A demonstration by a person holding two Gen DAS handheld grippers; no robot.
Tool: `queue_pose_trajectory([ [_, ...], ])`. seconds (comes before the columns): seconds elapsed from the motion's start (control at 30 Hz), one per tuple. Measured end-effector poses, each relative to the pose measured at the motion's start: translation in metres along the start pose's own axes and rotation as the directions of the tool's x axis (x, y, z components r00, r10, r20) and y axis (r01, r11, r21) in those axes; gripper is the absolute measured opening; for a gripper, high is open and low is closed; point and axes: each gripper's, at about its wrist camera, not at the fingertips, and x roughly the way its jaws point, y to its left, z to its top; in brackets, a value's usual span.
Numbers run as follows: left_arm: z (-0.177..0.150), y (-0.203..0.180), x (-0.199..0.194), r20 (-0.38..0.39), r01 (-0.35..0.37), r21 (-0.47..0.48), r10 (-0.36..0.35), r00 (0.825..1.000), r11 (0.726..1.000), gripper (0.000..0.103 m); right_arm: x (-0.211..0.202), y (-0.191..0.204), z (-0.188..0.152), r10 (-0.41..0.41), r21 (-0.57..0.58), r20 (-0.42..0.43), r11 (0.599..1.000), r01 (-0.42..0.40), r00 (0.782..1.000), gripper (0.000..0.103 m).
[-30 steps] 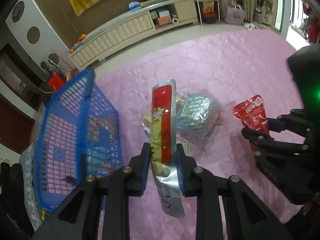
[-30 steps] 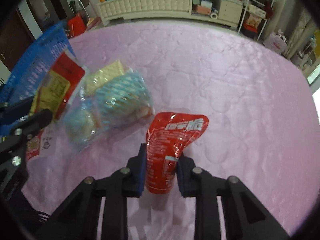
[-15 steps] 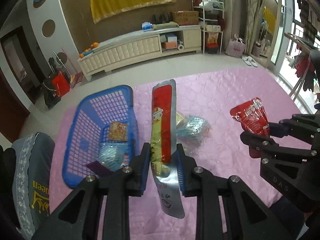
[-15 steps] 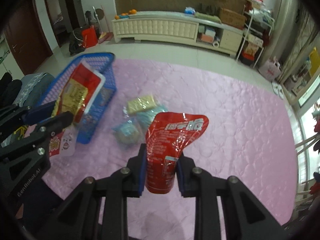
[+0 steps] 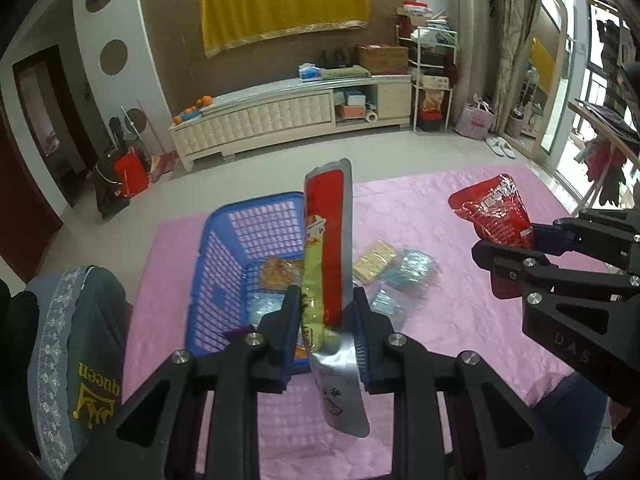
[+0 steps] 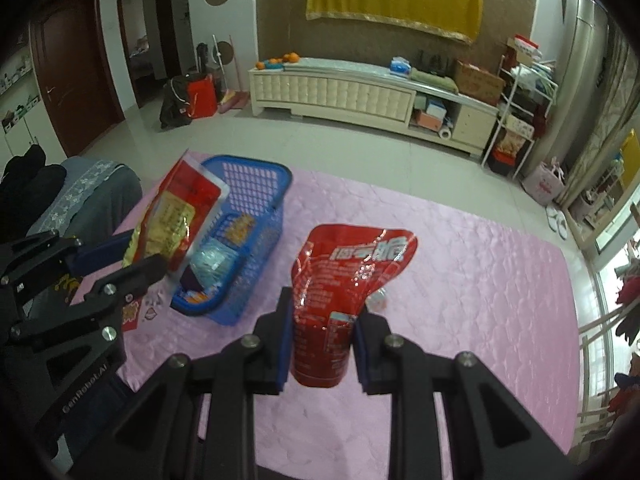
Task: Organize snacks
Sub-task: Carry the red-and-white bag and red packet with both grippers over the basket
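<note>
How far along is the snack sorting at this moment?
Partly done. The blue basket already holds several small packets. In hand: the left gripper is shut on a red-and-yellow chip bag, and the right gripper on a red pouch. Left: the loose packets on the pink cloth.

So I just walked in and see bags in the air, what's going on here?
A person is sorting snacks with two handheld grippers. The left gripper holds a red and yellow chip bag above the blue basket. The right gripper holds a red pouch. A few packets lie on the pink cloth.
</note>
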Motion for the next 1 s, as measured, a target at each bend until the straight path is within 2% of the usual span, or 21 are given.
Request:
queue_pose_trajectory([
  [0.23,0.015,0.035,0.006,0.009,-0.011,-0.037,0.012,1.0,0.999,0.023,0.013,0.03,0.025,0.046,-0.041,0.002,0.998,-0.046,0.999,0.03],
  [0.5,0.021,0.072,0.037,-0.021,-0.02,-0.069,0.019,1.0,0.997,0.023,0.045,0.056,0.05,0.078,-0.081,-0.025,0.994,-0.079,0.997,0.03],
  [0.73,0.02,0.093,0.08,-0.077,0.008,-0.11,-0.017,0.997,0.994,0.023,0.089,0.064,0.059,0.106,-0.071,-0.074,0.991,-0.111,0.992,0.03],
  [1.0,0.009,0.101,0.148,-0.176,0.023,-0.144,-0.048,0.983,0.989,0.023,0.139,0.057,0.056,0.134,-0.031,-0.126,0.99,-0.139,0.983,0.03],
])
